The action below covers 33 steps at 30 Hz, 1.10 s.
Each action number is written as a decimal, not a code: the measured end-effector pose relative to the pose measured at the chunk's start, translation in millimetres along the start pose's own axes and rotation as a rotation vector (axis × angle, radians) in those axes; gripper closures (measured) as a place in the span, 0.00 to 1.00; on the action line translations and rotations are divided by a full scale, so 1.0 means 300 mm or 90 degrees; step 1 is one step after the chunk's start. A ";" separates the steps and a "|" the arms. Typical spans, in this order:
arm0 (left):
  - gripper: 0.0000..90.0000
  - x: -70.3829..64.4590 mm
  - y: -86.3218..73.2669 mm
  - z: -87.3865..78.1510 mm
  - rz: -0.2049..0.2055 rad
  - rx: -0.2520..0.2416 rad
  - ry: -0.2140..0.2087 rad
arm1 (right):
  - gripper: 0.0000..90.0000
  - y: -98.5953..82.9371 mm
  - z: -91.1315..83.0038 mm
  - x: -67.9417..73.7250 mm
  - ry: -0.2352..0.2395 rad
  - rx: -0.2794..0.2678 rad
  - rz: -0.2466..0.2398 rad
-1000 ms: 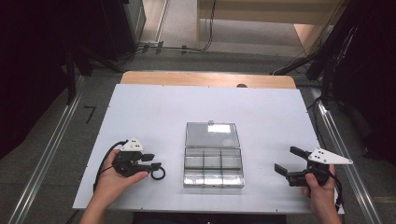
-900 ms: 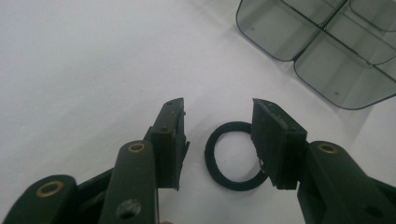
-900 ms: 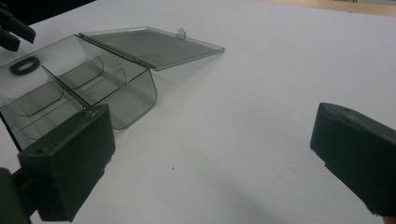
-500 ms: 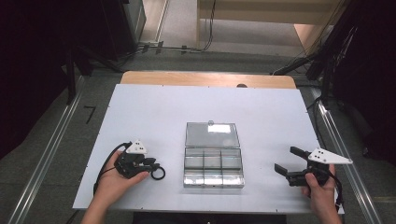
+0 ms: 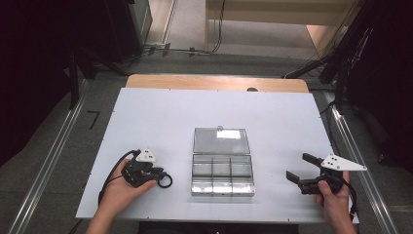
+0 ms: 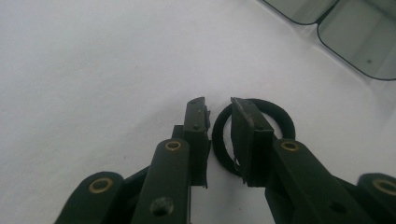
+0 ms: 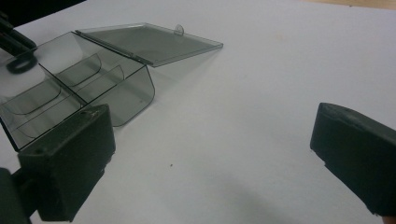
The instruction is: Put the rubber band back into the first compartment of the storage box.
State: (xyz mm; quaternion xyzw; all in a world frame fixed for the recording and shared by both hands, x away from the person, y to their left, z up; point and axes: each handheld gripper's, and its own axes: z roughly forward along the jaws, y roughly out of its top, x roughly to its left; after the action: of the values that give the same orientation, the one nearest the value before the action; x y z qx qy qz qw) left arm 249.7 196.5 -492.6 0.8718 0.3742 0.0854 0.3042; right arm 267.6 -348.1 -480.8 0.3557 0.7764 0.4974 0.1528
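Ring (image 6: 254, 135) betw. L hand-held gripper (image 6: 219, 109) jaws, ungripped

Looking along the right tongs (image 7: 212, 158), jaws standing wide apart over the white counter (image 7: 261, 84), one at lower left, the other at lower right. Lying ahead to the upper left, a clear smoky plastic box (image 7: 79, 88) with its lid (image 7: 149, 43) folded flat open behind it, curved dividers splitting the inside into compartments. Showing at the far left edge, seen through the box wall, a small black ring (image 7: 19, 64) and part of the other tongs (image 7: 11, 44) just above it.
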 end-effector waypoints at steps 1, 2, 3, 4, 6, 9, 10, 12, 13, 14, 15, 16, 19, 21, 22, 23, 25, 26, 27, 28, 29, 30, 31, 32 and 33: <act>0.85 -0.001 0.000 0.002 0.001 0.002 -0.001 | 0.00 0.000 0.000 0.000 0.000 0.000 0.000; 0.85 -0.002 0.000 0.003 0.001 0.004 -0.001 | 0.00 0.000 0.000 0.000 0.000 0.000 0.001; 0.85 -0.003 0.001 0.004 0.003 0.005 0.001 | 0.00 0.000 0.000 0.000 0.000 0.000 0.000; 0.85 -0.004 0.001 0.005 0.003 0.006 0.003 | 0.00 0.000 0.000 -0.001 -0.001 0.000 0.000; 0.85 -0.007 0.002 0.008 0.006 0.009 0.004 | 0.00 -0.001 0.001 -0.001 0.000 0.001 0.001; 0.87 -0.009 0.003 0.009 0.009 0.010 0.009 | 0.00 -0.001 0.000 -0.001 0.000 0.002 0.003; 0.88 -0.010 0.003 0.009 0.009 0.010 0.012 | 0.00 -0.001 0.000 -0.001 -0.001 0.002 0.003; 0.90 -0.015 0.007 0.010 0.018 0.018 0.022 | 0.00 -0.001 0.000 -0.002 -0.001 0.003 0.004; 0.90 -0.019 0.010 0.011 0.023 0.021 0.028 | 0.00 -0.001 0.000 -0.001 -0.002 0.003 0.005; 0.91 -0.021 0.012 0.012 0.031 0.024 0.032 | 0.00 -0.001 0.001 -0.001 -0.003 0.003 0.005; 0.92 -0.025 0.013 0.013 0.030 0.025 0.032 | 0.00 -0.001 0.001 -0.001 -0.003 0.003 0.003; 0.93 -0.026 0.014 0.013 0.030 0.026 0.030 | 0.00 -0.001 0.002 -0.001 -0.002 0.003 0.002; 0.96 -0.023 0.014 0.012 0.028 0.028 0.024 | 0.00 0.000 0.003 0.001 -0.002 0.004 0.001; 0.96 -0.021 0.014 0.011 0.026 0.028 0.022 | 0.00 0.000 0.003 0.002 -0.002 0.003 0.002; 0.97 -0.020 0.014 0.012 0.024 0.027 0.021 | 0.00 0.000 0.003 0.002 -0.002 0.003 0.001; 0.97 -0.019 0.015 0.011 0.023 0.028 0.020 | 0.00 0.000 0.002 0.002 -0.002 0.003 0.001; 0.97 -0.019 0.014 0.010 0.025 0.022 0.016 | 0.00 0.000 0.002 0.001 -0.002 0.003 0.001; 0.97 -0.019 0.014 0.009 0.025 0.016 0.011 | 0.00 0.000 0.002 0.001 -0.002 0.003 0.001; 0.97 -0.021 0.015 0.007 0.026 0.014 0.011 | 0.00 0.000 0.002 0.001 -0.003 0.003 0.001; 0.98 -0.022 0.017 0.005 0.029 0.010 0.014 | 0.00 0.000 0.002 0.001 -0.003 0.002 0.001; 0.98 -0.024 0.018 0.002 0.027 0.003 0.016 | 0.00 0.000 0.002 0.001 -0.003 0.002 0.001; 0.98 -0.024 0.020 -0.002 0.028 0.000 0.017 | 0.00 0.000 0.002 0.001 -0.003 0.003 0.001; 0.98 -0.024 0.022 -0.006 0.030 -0.004 0.018 | 0.00 0.000 0.002 0.001 -0.003 0.003 0.000; 0.98 -0.025 0.023 -0.009 0.031 -0.009 0.023 | 0.00 0.000 0.002 0.001 -0.003 0.003 0.000; 0.98 -0.025 0.023 -0.013 0.030 -0.012 0.023 | 0.00 0.000 0.002 0.001 -0.003 0.003 0.000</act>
State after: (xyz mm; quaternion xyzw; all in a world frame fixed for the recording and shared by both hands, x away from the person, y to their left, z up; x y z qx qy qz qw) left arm 247.1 189.3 -484.7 0.8759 0.3583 0.1114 0.3034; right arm 267.9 -347.5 -481.1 0.3569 0.7773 0.4947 0.1538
